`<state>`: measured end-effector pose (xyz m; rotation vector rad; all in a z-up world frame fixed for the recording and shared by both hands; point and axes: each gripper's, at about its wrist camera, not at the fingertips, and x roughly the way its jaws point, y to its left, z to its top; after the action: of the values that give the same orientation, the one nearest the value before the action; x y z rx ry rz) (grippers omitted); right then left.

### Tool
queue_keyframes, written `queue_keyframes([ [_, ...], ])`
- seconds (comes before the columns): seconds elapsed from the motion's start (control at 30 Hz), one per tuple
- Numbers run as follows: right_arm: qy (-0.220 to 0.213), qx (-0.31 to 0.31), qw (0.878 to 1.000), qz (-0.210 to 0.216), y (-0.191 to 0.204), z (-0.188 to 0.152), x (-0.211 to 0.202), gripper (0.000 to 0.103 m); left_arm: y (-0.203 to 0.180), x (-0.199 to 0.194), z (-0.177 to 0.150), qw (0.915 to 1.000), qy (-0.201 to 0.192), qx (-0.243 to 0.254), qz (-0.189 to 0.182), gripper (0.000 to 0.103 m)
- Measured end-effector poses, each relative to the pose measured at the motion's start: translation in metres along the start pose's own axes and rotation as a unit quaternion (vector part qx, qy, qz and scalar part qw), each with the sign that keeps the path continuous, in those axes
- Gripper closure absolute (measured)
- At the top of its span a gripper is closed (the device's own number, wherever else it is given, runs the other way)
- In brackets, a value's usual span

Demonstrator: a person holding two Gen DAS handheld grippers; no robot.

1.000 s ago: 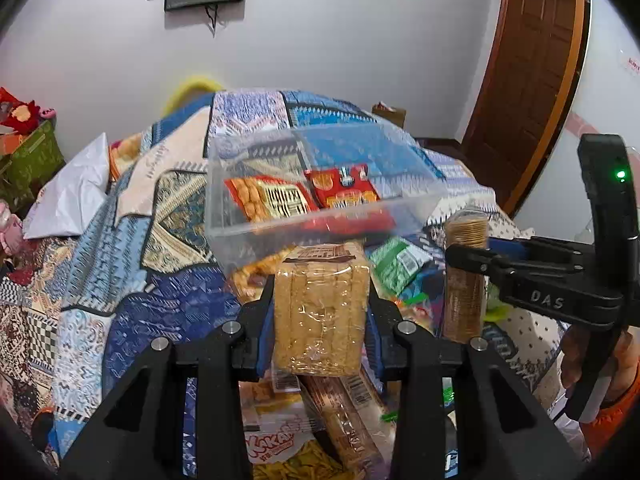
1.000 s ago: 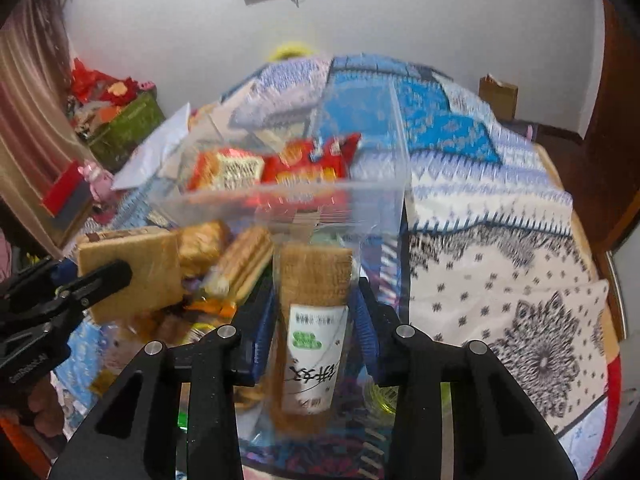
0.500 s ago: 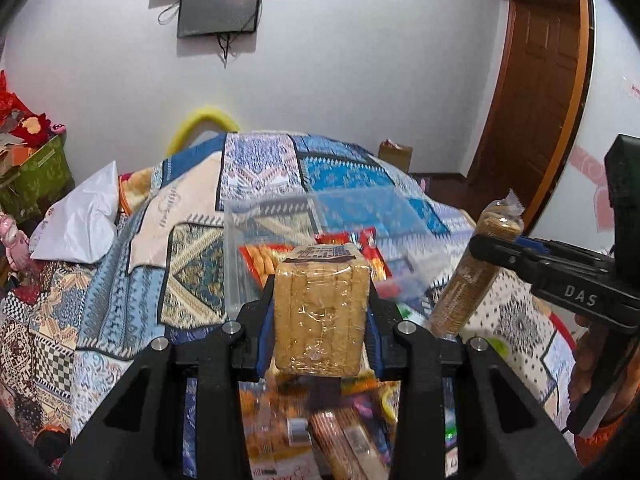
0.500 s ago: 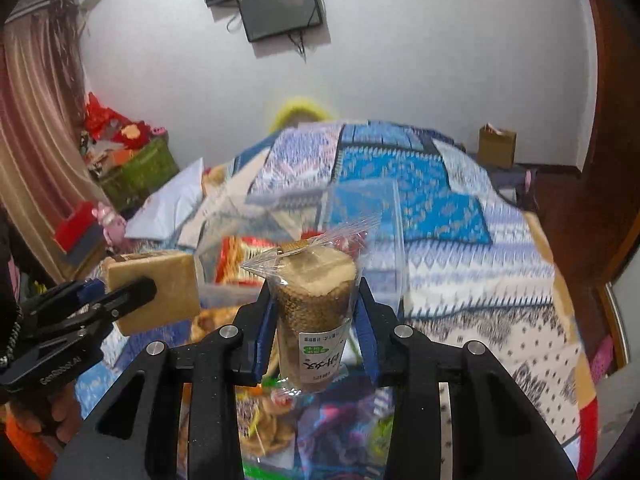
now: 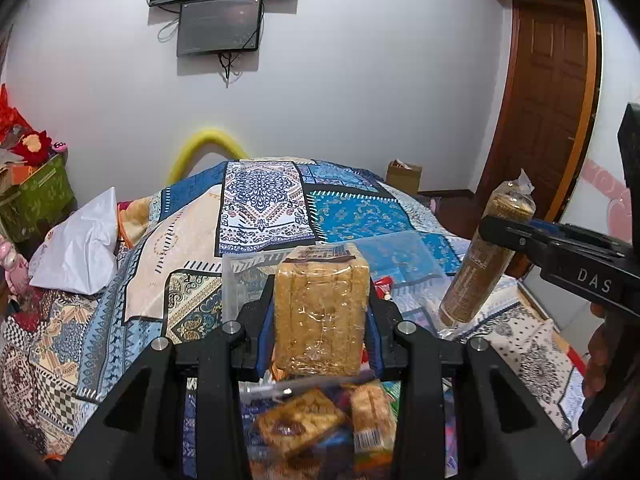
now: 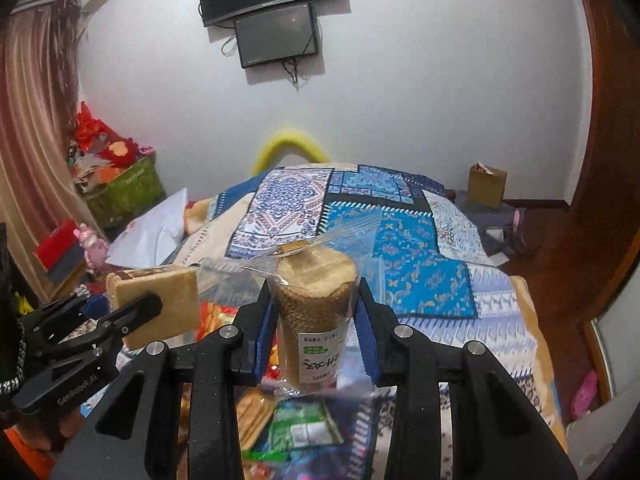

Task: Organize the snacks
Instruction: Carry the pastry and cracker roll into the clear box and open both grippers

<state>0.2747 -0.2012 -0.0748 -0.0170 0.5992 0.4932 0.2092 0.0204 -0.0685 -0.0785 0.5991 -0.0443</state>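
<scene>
My left gripper [image 5: 320, 316] is shut on a rectangular pack of golden biscuits [image 5: 320, 312], held up above the bed; it also shows in the right wrist view [image 6: 160, 308]. My right gripper [image 6: 316, 328] is shut on a round roll of brown crackers [image 6: 316, 320] with a white and green label; the roll also shows in the left wrist view [image 5: 484, 256]. A clear plastic box [image 5: 240, 280] with red snack packs lies on the bed beyond both grippers, mostly hidden. Loose snack packs [image 5: 304, 424] lie below the grippers.
A patchwork quilt [image 5: 260, 204] covers the bed. A white bag [image 5: 84, 248] lies at the left. A green box [image 6: 124, 188] of red things stands by the wall. A brown door [image 5: 548, 92] is at the right. Two screens [image 6: 276, 12] hang on the wall.
Both grippers have risen and tilted up with their packs. The clear box and loose snacks have dropped lower in view and more wall shows.
</scene>
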Motion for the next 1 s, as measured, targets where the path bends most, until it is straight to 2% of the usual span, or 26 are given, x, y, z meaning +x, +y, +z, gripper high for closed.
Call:
queue_keyframes([
  [0.2, 0.041, -0.033, 0.998, -0.027, -0.002, -0.006, 0.03, 0.07, 0.0, 0.036, -0.005, 0.9996, 0.027, 0.002, 0.003, 0.066],
  [0.4, 0.084, -0.048, 0.995, -0.033, -0.006, -0.016, 0.056, 0.07, -0.002, 0.071, -0.017, 0.9982, 0.059, 0.005, 0.002, 0.066],
  [0.63, 0.093, -0.034, 0.995, -0.021, -0.008, -0.012, 0.073, 0.07, 0.0, 0.093, -0.026, 0.9961, 0.088, 0.008, 0.007, 0.066],
  [0.77, 0.11, -0.02, 0.994, -0.01, -0.008, -0.01, 0.089, 0.07, 0.005, 0.092, -0.026, 0.9963, 0.083, 0.001, 0.024, 0.065],
  [0.87, 0.128, -0.013, 0.992, -0.009, -0.006, -0.014, 0.101, 0.069, 0.01, 0.092, -0.025, 0.9957, 0.087, -0.002, 0.034, 0.059],
  [0.93, 0.128, -0.014, 0.992, -0.015, -0.005, -0.016, 0.101, 0.069, 0.015, 0.09, -0.024, 0.9956, 0.085, -0.007, 0.038, 0.045],
  [1.0, 0.124, -0.024, 0.992, -0.022, -0.002, -0.018, 0.096, 0.067, 0.019, 0.086, -0.022, 0.9961, 0.077, -0.011, 0.042, 0.041],
])
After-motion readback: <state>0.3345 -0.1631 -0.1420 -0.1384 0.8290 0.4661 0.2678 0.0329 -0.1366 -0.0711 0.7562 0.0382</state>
